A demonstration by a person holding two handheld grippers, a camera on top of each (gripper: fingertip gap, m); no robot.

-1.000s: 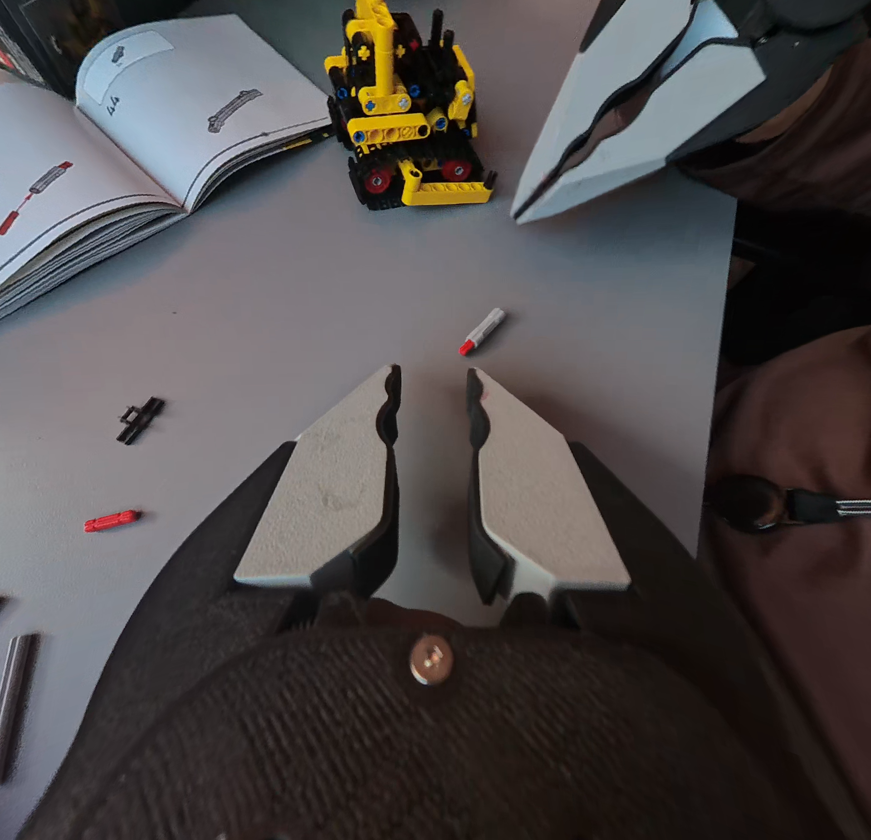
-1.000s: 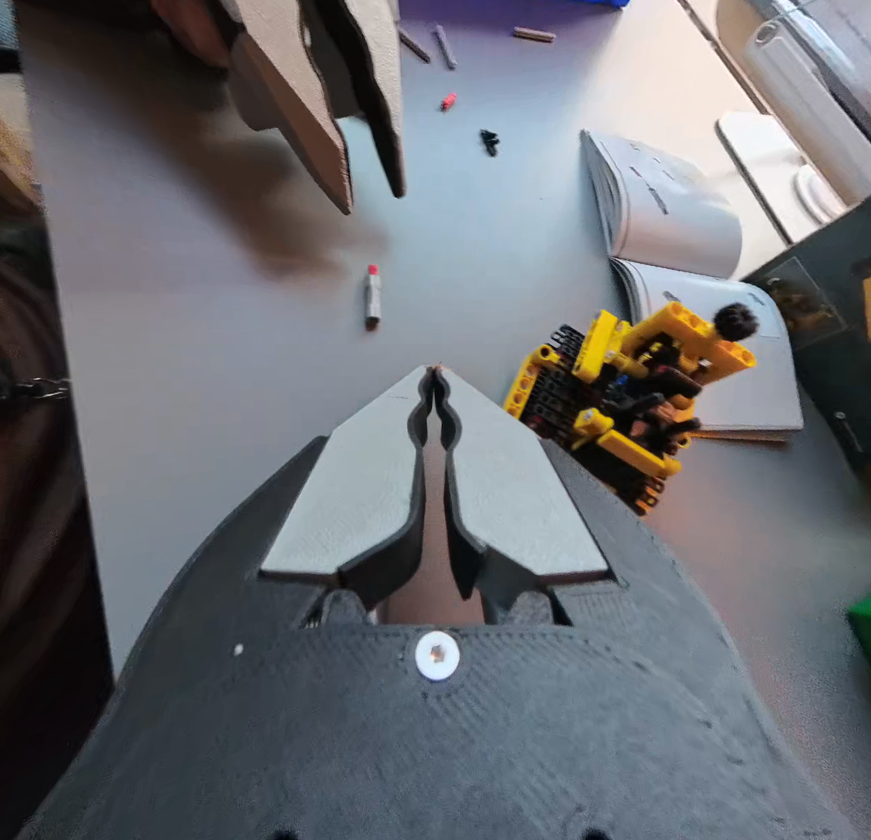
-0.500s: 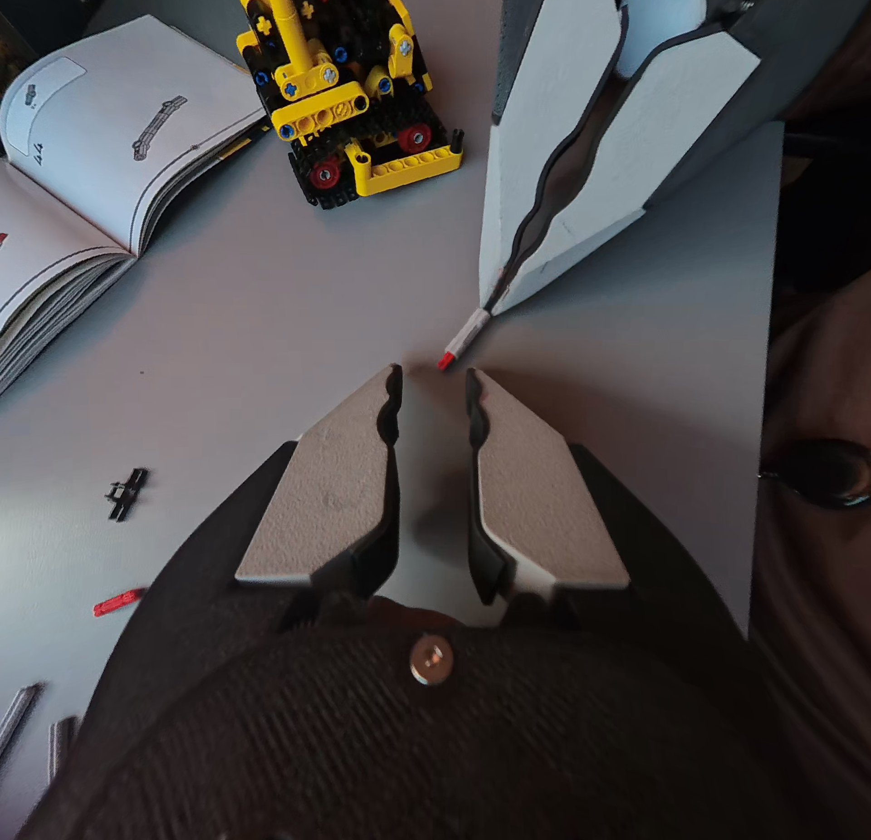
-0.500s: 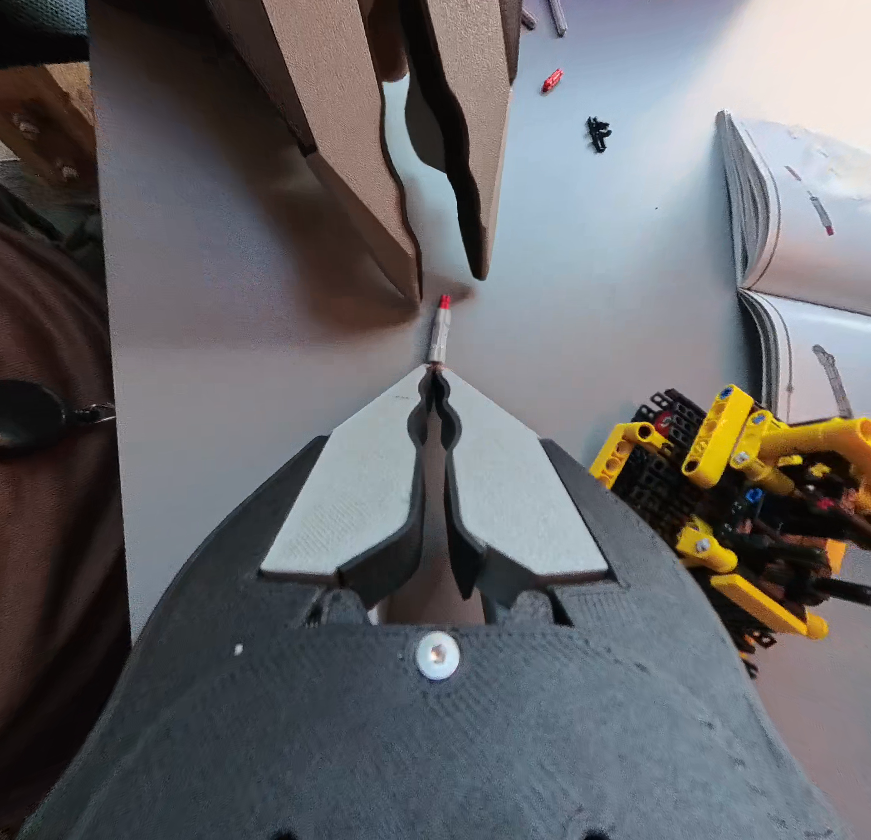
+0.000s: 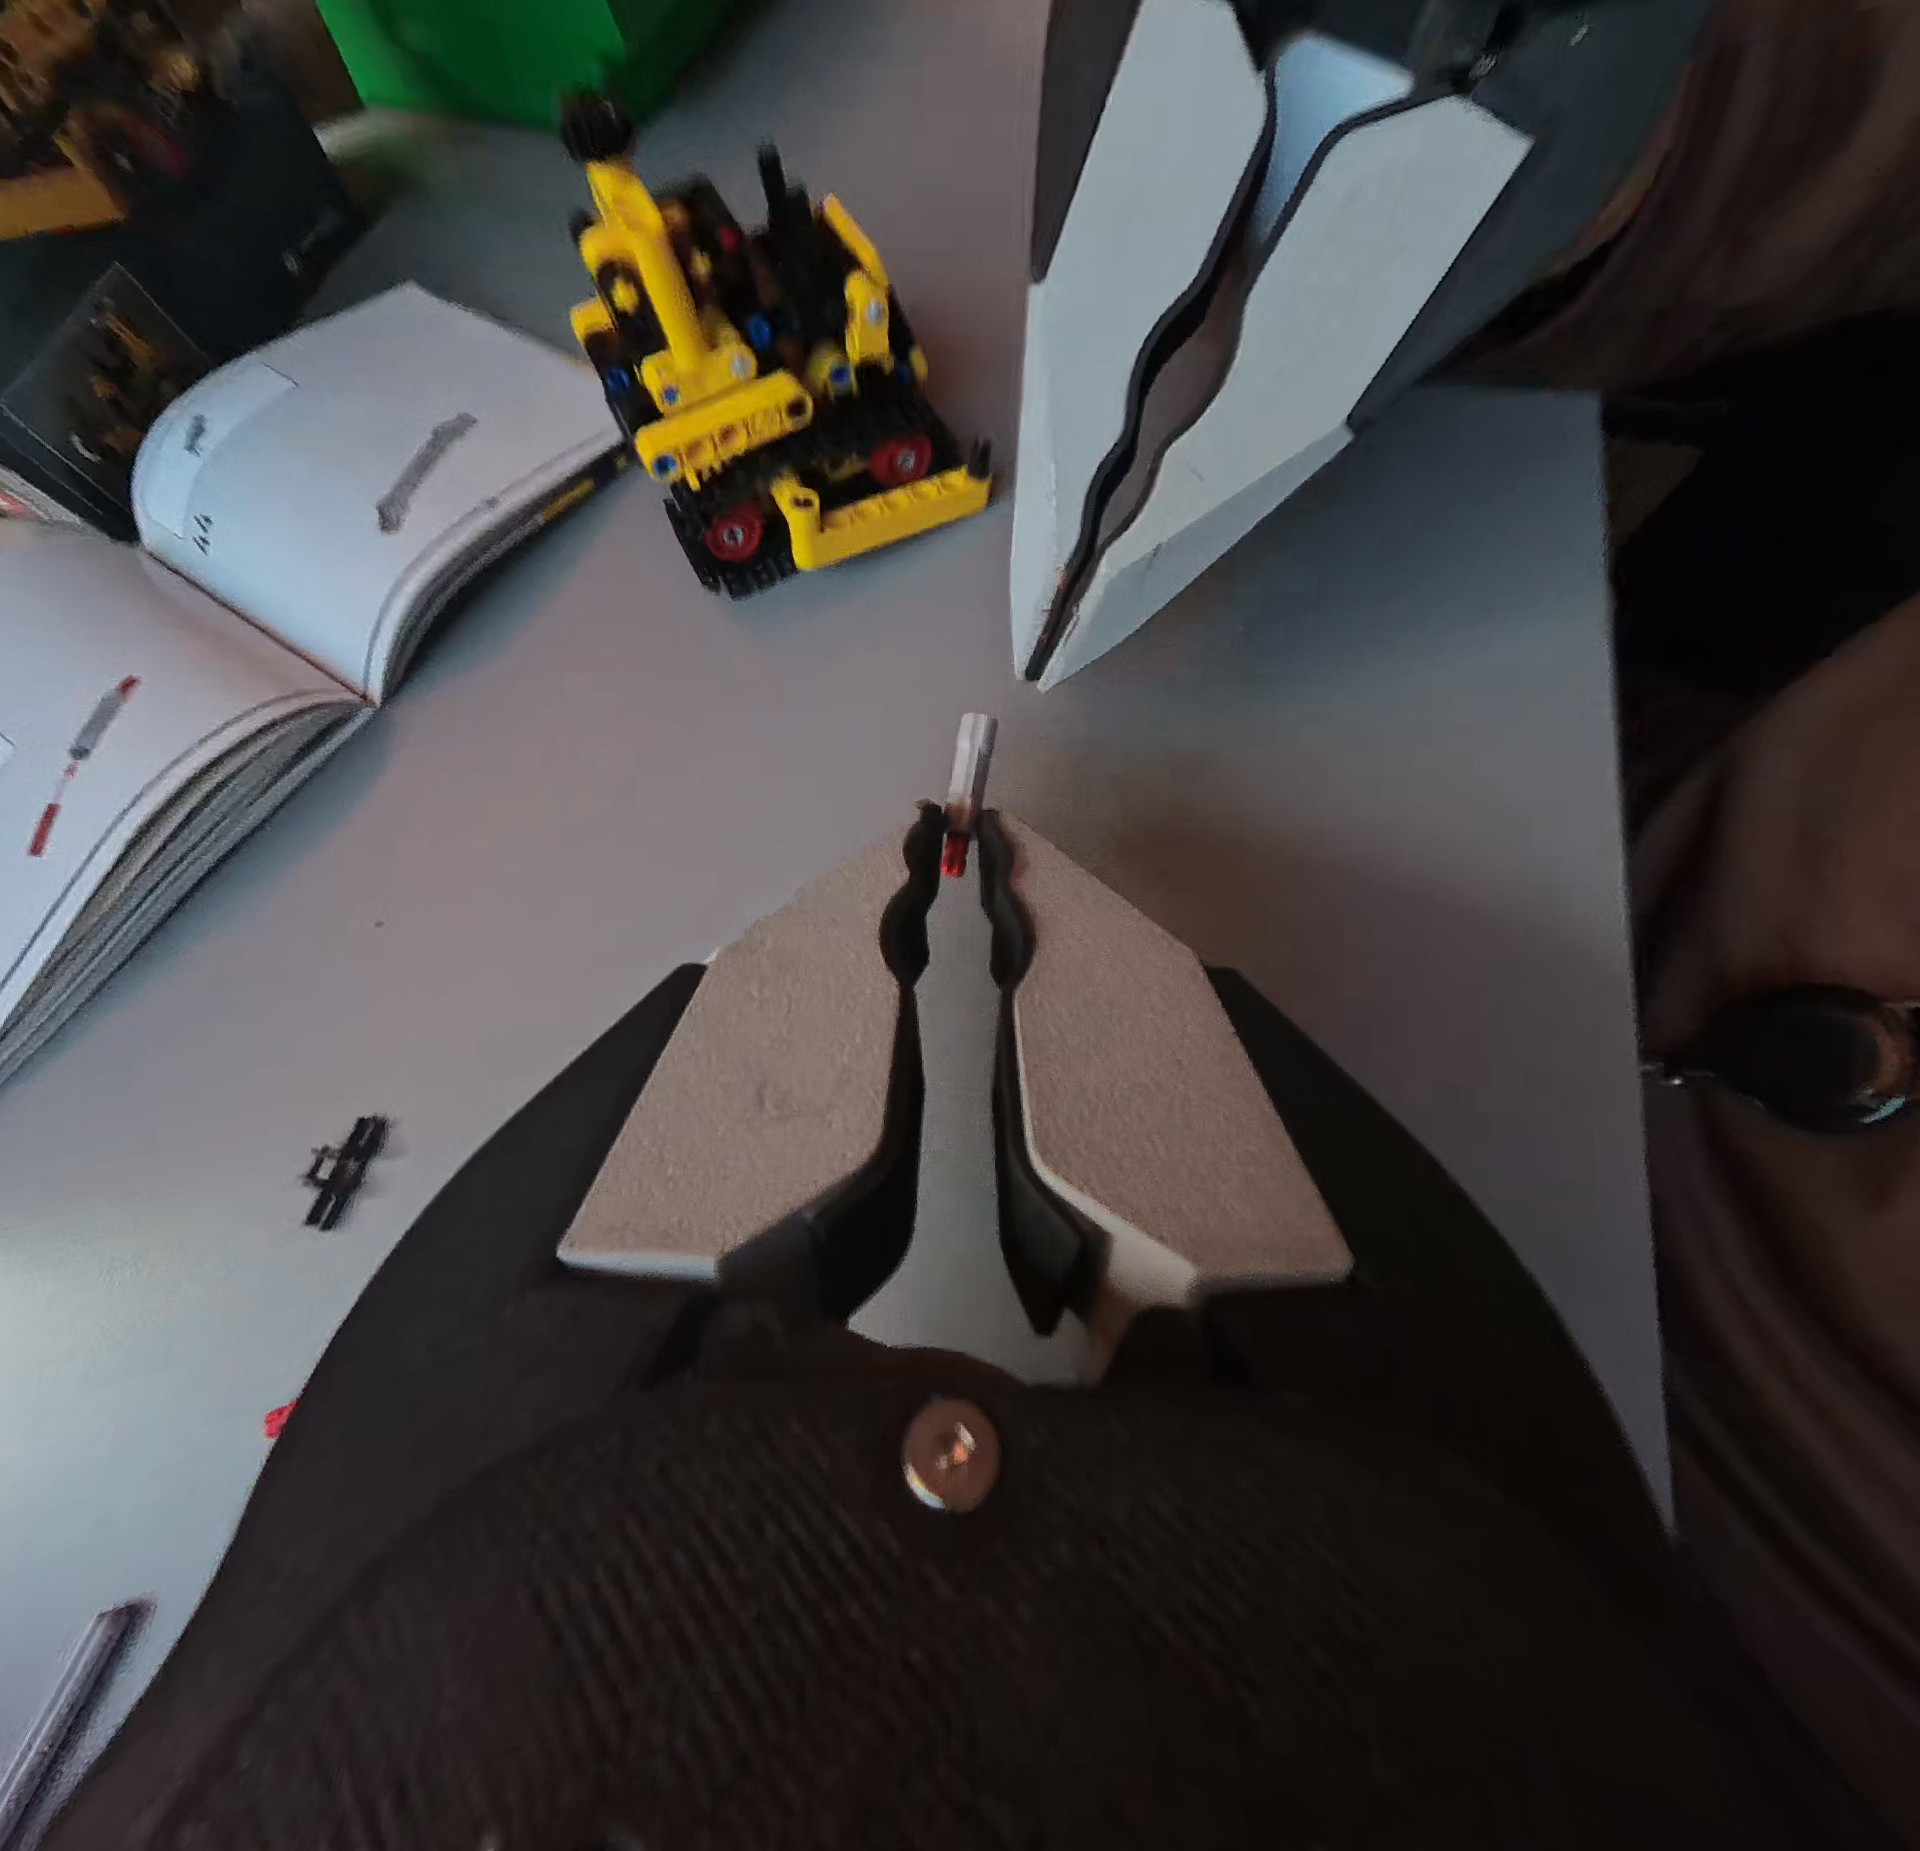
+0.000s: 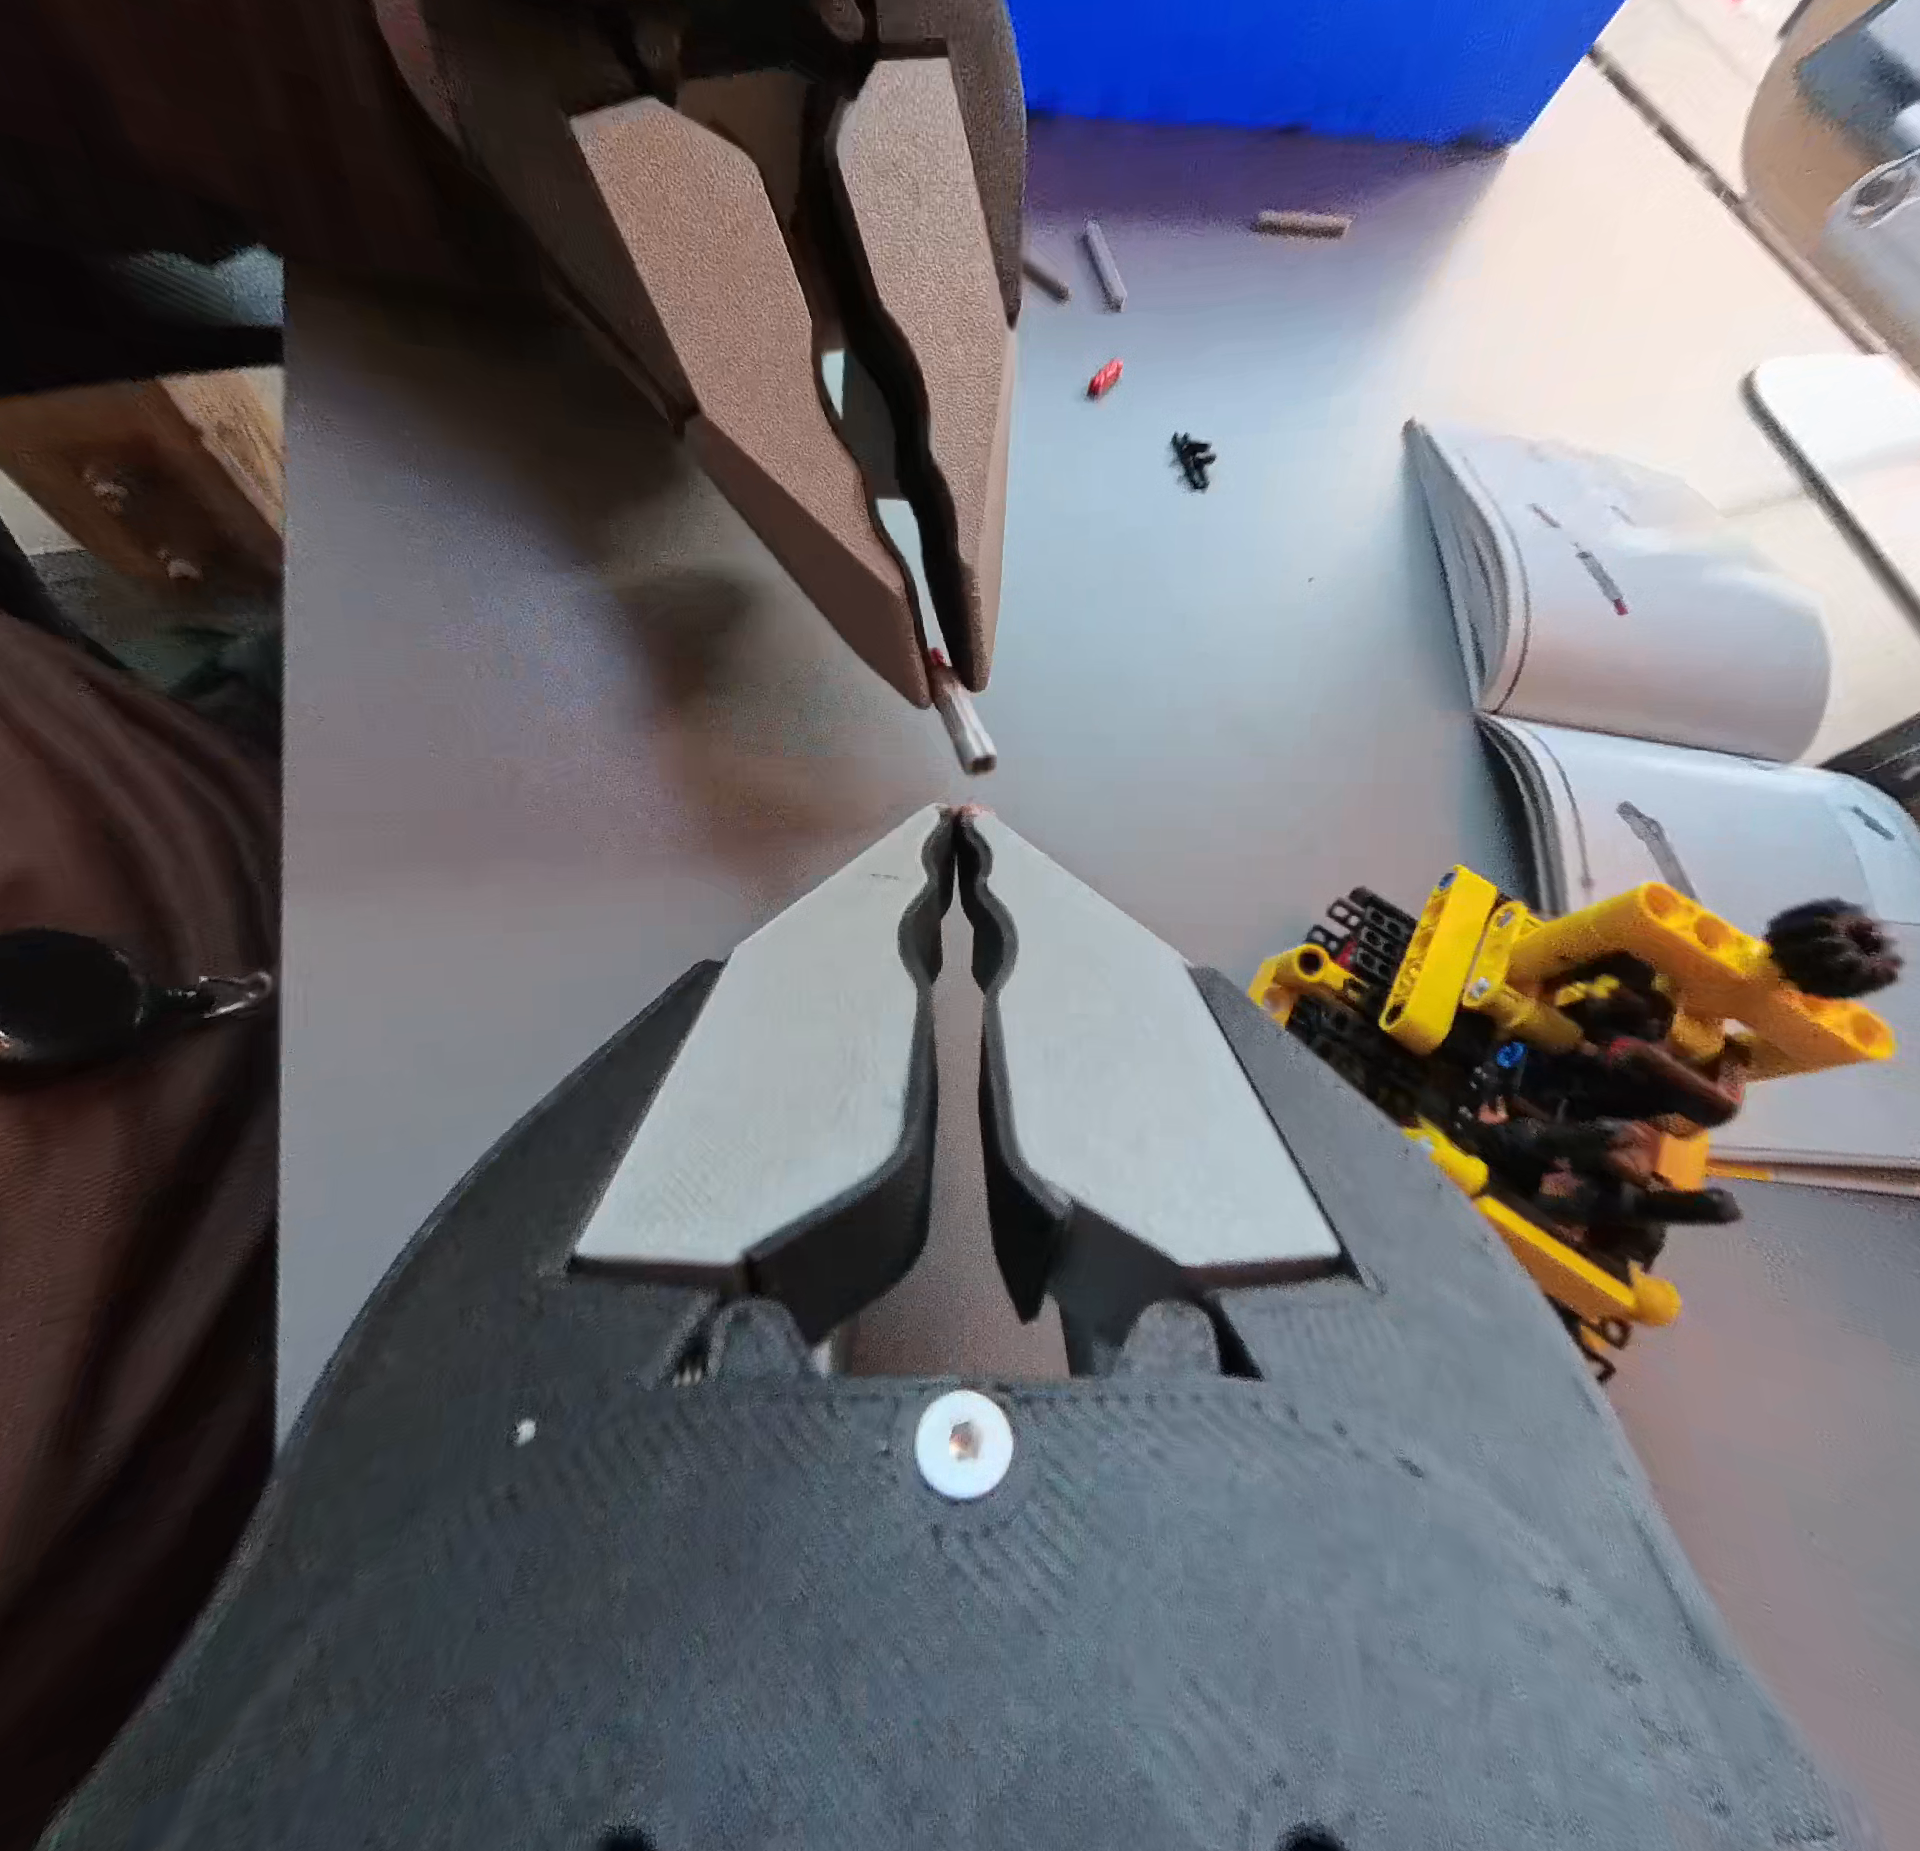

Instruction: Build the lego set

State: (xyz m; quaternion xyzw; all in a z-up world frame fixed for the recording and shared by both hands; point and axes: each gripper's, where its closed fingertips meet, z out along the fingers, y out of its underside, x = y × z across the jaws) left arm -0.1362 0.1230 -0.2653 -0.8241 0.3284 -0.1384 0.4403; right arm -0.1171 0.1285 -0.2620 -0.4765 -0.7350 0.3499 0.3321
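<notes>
We see the left gripper in the foreground of the left wrist view, its fingers drawn nearly together and pinching the red end of a small grey-and-red axle piece; the grey end sticks out past the tips, toward the right gripper. In the right wrist view the same piece hangs from the left gripper's tips, clear of the grey table, w/ its open grey end pointing at the right gripper. The right gripper's tips are pressed together w/ nothing between them (just beside the piece, not touching it).

The partly built yellow-and-black lego vehicle stands on the table beyond the left gripper, near the right gripper, its yellow blade facing the camera. In the right wrist view the vehicle sits to the right of the fingers, partly hidden by the gripper body.

An open instruction booklet lies left of the vehicle, touching or almost touching it. Loose parts rest well apart from the grippers: a small black connector, a red pin and a few dark axles. A green box stands behind the vehicle; a blue bin is at the table's far end.
</notes>
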